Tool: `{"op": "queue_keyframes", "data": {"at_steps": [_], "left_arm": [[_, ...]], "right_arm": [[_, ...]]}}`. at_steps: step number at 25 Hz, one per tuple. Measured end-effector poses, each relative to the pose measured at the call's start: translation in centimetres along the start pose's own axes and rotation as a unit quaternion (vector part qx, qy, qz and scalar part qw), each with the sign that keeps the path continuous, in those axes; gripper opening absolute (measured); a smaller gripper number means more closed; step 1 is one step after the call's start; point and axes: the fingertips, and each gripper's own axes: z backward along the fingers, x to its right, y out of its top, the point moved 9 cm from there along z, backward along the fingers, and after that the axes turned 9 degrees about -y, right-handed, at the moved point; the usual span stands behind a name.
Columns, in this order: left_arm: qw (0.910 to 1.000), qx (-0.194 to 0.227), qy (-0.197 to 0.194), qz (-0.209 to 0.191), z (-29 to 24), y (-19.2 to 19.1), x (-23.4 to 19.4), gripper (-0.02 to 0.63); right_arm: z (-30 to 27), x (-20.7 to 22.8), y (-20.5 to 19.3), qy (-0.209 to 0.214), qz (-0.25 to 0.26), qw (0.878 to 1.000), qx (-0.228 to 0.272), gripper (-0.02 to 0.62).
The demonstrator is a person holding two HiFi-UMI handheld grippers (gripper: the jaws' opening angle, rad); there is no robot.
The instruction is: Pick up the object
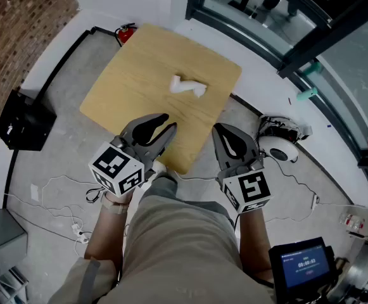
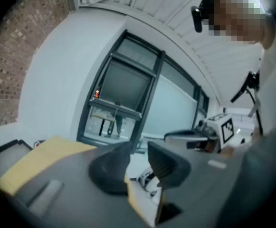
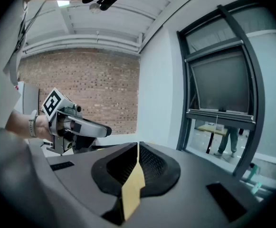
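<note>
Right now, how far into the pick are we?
Done: nothing yet. The white object lies on the wooden table with neither gripper touching it.
In hand: both grippers hang at the table's near edge, short of the object. The left gripper has its jaws apart and empty; the right gripper has its jaws together on nothing.
Left: reach out, close on the object, lift.

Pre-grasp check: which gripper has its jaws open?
The left gripper: its jaws stand apart, holding nothing. The right gripper has its jaws pressed together.
</note>
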Motion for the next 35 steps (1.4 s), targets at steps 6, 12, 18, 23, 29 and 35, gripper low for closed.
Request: {"op": "queue_keyframes", "data": {"at_steps": [6, 12, 18, 23, 29, 35], "left_arm": [[0.9997, 0.003, 0.015, 0.017, 1.8, 1.4, -8.8, 0.109], [0.9964, 0.007, 0.060, 0.059, 3.0, 0.4, -11.9, 0.109], [0.9828, 0.013, 0.161, 0.090, 3.1, -1.4, -12.2, 0.109], [0.9625, 0.049, 0.236, 0.124, 2.5, -2.6, -11.2, 0.109], [0.9460, 0.067, 0.286, 0.138, 2.1, -4.2, -9.0, 0.109], [0.9330, 0.082, 0.319, 0.144, 3.2, -5.3, -7.1, 0.109]], "right_arm": [[-10.1, -0.9, 2.5, 0.028, 0.039, 0.998, -0.027, 0.012], [-18.5, -0.2, 1.3, 0.098, 0.105, 0.985, -0.100, 0.014], [-27.7, 2.3, -4.4, 0.171, 0.231, 0.933, -0.218, 0.120], [-32.5, 1.5, -10.4, 0.235, 0.435, 0.815, -0.301, 0.179], [-36.8, 0.0, -15.1, 0.225, 0.504, 0.778, -0.302, 0.198], [-40.0, -2.2, -16.4, 0.204, 0.512, 0.777, -0.305, 0.219]]}}
